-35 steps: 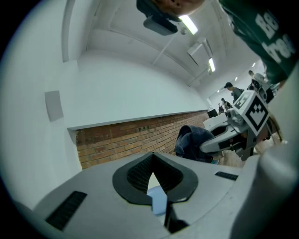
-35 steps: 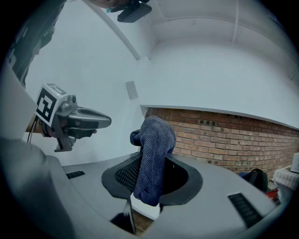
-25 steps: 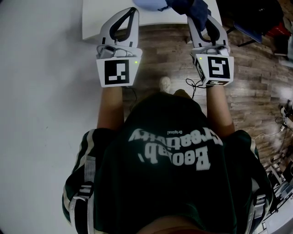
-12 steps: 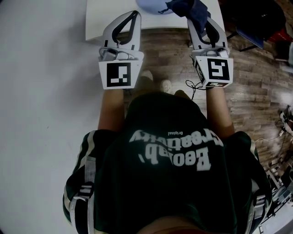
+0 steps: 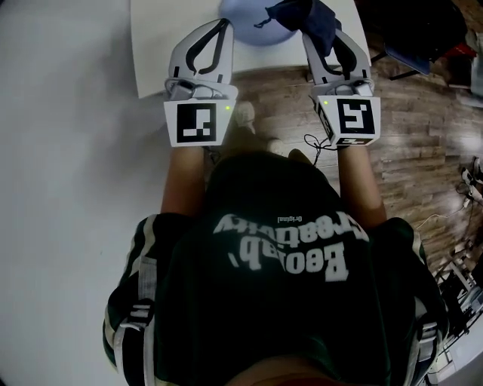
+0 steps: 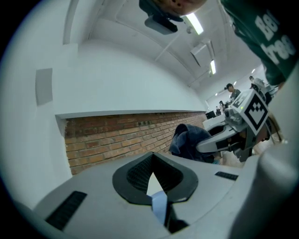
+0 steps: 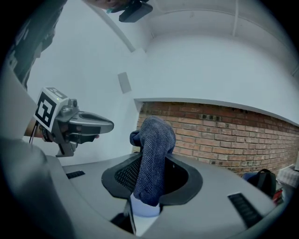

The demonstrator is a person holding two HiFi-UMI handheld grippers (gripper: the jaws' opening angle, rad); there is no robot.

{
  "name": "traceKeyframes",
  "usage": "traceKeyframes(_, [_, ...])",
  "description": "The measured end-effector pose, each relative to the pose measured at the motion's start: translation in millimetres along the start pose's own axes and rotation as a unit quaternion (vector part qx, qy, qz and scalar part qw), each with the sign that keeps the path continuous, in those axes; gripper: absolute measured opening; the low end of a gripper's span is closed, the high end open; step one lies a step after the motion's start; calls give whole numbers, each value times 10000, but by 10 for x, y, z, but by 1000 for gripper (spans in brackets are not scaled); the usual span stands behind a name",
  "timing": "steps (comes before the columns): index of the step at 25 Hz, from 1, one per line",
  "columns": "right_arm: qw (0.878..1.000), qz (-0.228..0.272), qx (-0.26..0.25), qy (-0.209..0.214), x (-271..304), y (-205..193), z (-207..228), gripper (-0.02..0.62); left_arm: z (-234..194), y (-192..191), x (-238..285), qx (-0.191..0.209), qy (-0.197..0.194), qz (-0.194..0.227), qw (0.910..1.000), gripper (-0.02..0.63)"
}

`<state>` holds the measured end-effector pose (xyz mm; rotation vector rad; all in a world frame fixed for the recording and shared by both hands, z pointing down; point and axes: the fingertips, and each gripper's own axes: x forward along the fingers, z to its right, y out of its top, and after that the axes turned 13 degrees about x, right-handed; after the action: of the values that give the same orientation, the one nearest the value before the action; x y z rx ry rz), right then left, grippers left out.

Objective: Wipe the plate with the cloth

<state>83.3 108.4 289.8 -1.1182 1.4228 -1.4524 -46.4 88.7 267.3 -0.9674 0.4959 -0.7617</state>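
I hold both arms straight out in front of me, side by side, with my hands low over the near edge of the white table. My left gripper has its jaws closed tip to tip with nothing in them, and it sits just beside the light blue plate. My right gripper pinches the dark blue cloth tight, and the cloth bunches up over the plate's right side (I cannot tell if it touches the plate). The plate sits on the table near the edge closest to me. Under my arms is a brown wood floor. Across the room there is a strip of red brick wall with a white wall above it, and long lights shine on the ceiling.
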Motion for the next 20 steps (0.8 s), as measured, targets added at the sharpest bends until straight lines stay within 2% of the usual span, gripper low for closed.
traceKeyframes(6, [9996, -24, 28, -280, 642, 290, 159, 103, -496, -62, 552, 33, -336, 90, 9994, 2])
traceKeyframes(10, [9990, -67, 94, -436, 1203, 575, 303, 103, -973, -92, 1017, 18, -552, 102, 9984, 2])
traceKeyframes(13, [9984, -115, 128, -538, 1371, 540, 319, 103, -1081, -218, 1146, -25, -668, 114, 9977, 2])
traceKeyframes(20, [9978, -171, 73, -634, 1505, 571, 385, 103, -1166, -257, 1321, 18, -788, 203, 9967, 2])
